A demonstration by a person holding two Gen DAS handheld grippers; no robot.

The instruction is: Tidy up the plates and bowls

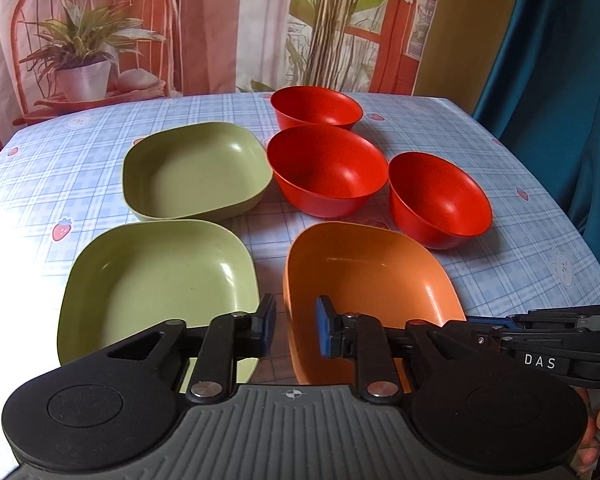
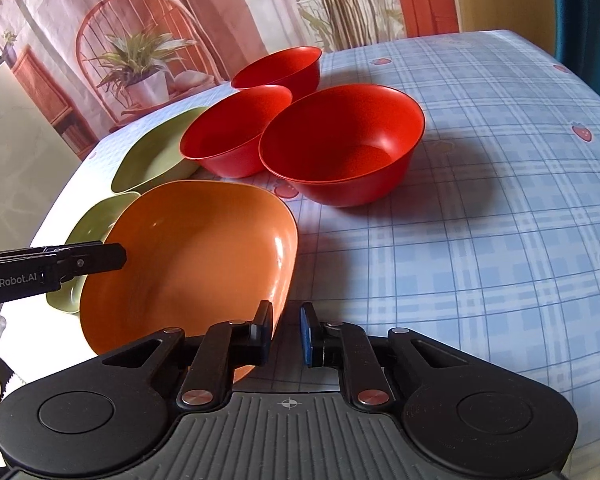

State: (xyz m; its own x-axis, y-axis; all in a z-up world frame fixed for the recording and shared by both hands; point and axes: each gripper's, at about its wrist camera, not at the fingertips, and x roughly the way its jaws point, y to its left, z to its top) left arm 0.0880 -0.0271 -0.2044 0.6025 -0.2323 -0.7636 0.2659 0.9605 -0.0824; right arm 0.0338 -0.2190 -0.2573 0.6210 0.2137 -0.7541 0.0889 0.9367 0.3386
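An orange square plate lies at the table's near edge, right of a green square plate; a second green plate lies behind that. Three red bowls stand behind the orange plate. My left gripper is open, its fingers straddling the orange plate's near left rim. My right gripper is open with a narrow gap, its jaws either side of the orange plate's near right rim, which looks tilted up. The right gripper also shows in the left wrist view.
The table wears a blue checked cloth with strawberry prints. Its right and far edges drop off to a blue curtain and a printed backdrop. The left gripper's body reaches in over the green plates.
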